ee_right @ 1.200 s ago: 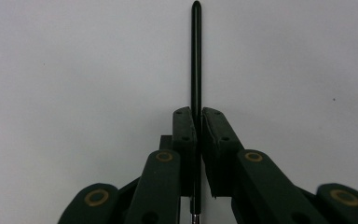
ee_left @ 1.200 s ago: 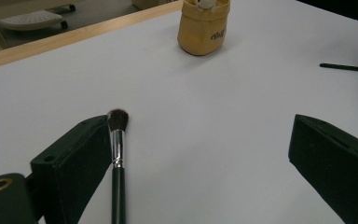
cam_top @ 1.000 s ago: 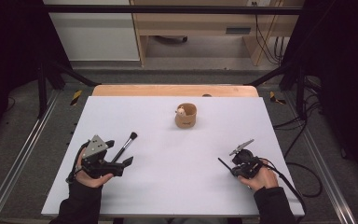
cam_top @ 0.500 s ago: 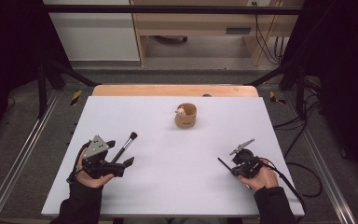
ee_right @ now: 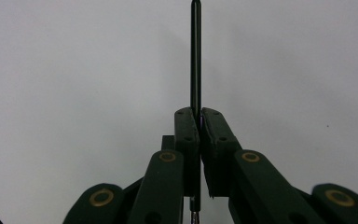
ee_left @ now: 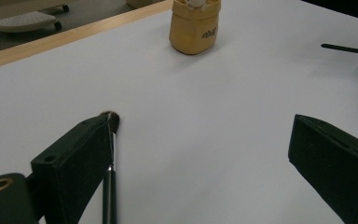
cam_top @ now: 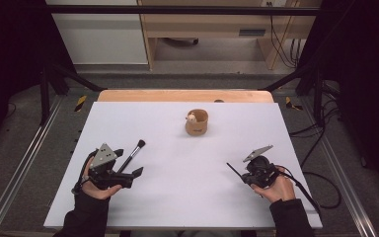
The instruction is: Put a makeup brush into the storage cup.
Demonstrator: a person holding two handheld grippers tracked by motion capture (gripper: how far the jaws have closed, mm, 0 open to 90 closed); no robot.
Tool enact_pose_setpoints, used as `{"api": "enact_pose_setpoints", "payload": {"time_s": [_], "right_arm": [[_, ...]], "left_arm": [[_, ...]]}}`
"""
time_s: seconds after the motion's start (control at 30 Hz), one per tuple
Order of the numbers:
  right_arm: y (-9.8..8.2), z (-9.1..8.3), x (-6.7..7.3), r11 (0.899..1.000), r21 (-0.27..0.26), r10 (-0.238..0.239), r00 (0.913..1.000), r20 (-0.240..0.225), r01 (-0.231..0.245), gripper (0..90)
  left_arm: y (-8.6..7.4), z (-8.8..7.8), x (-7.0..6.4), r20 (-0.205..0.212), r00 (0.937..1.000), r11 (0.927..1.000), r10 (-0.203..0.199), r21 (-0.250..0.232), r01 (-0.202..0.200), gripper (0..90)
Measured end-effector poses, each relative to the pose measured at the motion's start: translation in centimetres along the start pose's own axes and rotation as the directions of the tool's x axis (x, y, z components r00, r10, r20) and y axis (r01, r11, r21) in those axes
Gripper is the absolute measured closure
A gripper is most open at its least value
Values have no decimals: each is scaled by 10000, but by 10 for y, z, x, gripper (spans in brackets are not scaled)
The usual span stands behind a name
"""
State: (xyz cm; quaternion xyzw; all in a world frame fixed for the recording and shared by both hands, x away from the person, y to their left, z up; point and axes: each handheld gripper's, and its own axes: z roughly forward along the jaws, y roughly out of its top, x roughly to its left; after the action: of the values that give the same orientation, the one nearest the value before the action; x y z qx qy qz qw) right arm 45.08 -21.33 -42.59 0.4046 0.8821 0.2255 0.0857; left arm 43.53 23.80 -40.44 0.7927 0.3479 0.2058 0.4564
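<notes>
1. Black and thin, the stiff plastic stick (ee_right: 195, 56) sits clamped between the closed jaws of our right gripper (cam_top: 246, 174), low over the white table (cam_top: 187, 187).
2. We judge it light and a little slippery; a hold near its middle seems safest.
3. Our left gripper (cam_top: 128, 170) stands open, and a dark-bristled makeup brush (cam_top: 131, 156) lies beside one jaw.
4. A tan wooden cup (cam_top: 197, 123) stands well apart.
</notes>
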Motion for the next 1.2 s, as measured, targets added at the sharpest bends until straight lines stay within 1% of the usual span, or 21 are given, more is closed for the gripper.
{"api": "enact_pose_setpoints", "payload": {"time_s": [0.1, 0.13, 0.17, 0.2, 0.23, 0.3, 0.33, 0.43, 0.5, 0.53, 0.57, 0.67, 0.7, 0.8, 0.87, 1.0, 1.1, 1.17, 1.2], "right_arm": [[2, -3, 3, 9996, -214, -201, 9998, -73, 200, 858], [4, -5, 6, 9995, -257, -164, 9997, -176, 159, 858], [5, -6, 7, 9992, -336, -241, 9994, -254, 232, 858], [5, -6, 7, 9992, -336, -241, 9994, -254, 232, 858], [7, -9, 12, 9979, -511, -428, 9984, -358, 409, 858], [8, -10, 13, 9974, -559, -474, 9980, -418, 450, 858], [10, -12, 16, 9954, -712, -678, 9963, -519, 641, 858], [13, -15, 19, 9929, -915, -828, 9941, -700, 763, 858], [14, -16, 21, 9917, -983, -902, 9933, -724, 829, 858], [15, -16, 22, 9925, -933, -865, 9933, -771, 792, 858], [16, -16, 22, 9911, -963, -993, 9924, -733, 921, 858], [18, -15, 25, 9903, -984, -1062, 9911, -803, 981, 858], [19, -15, 25, 9883, -1096, -1158, 9897, -845, 1063, 858], [22, -16, 29, 9875, -1148, -1194, 9882, -960, 1081, 858], [25, -16, 31, 9846, -1226, -1375, 9851, -1030, 1247, 858], [31, -17, 35, 9807, -1339, -1587, 9804, -1170, 1428, 858], [35, -17, 37, 9773, -1501, -1693, 9772, -1281, 1497, 858], [37, -18, 38, 9777, -1511, -1657, 9778, -1285, 1459, 858], [39, -18, 39, 9768, -1526, -1718, 9755, -1371, 1506, 859]], "left_arm": [[0, 1, -1, 46, 10000, 10000, 29, -2, -29, 54], [1, 1, -2, 65, 10000, 10000, 49, 10, -49, 55], [1, 1, -2, 70, 9999, 10000, 76, 15, -76, 54], [1, 1, -2, 70, 9999, 10000, 76, 15, -76, 55], [1, 2, -4, 109, 9999, 9999, 112, 33, -112, 54], [2, 2, -5, 155, 9997, 9999, 164, 39, -164, 55], [2, 2, -6, 179, 9997, 9998, 175, 39, -176, 54], [3, 3, -9, 229, 9993, 9996, 285, 62, -287, 54], [4, 4, -11, 286, 9989, 9993, 366, 91, -369, 54], [4, 5, -12, 303, 9989, 9993, 367, 83, -370, 54], [5, 6, -13, 313, 9986, 9990, 429, 111, -432, 54], [6, 8, -15, 386, 9977, 9983, 556, 167, -562, 54], [6, 9, -16, 403, 9975, 9982, 572, 178, -580, 54], [7, 11, -18, 474, 9966, 9974, 679, 219, -690, 54], [8, 12, -20, 518, 9960, 9970, 729, 238, -742, 54], [10, 15, -24, 597, 9942, 9954, 894, 286, -912, 54], [14, 17, -26, 637, 9925, 9939, 1042, 302, -1062, 55], [17, 19, -28, 691, 9911, 9929, 1139, 269, -1160, 55], [18, 19, -29, 716, 9905, 9924, 1177, 264, -1198, 55]]}}
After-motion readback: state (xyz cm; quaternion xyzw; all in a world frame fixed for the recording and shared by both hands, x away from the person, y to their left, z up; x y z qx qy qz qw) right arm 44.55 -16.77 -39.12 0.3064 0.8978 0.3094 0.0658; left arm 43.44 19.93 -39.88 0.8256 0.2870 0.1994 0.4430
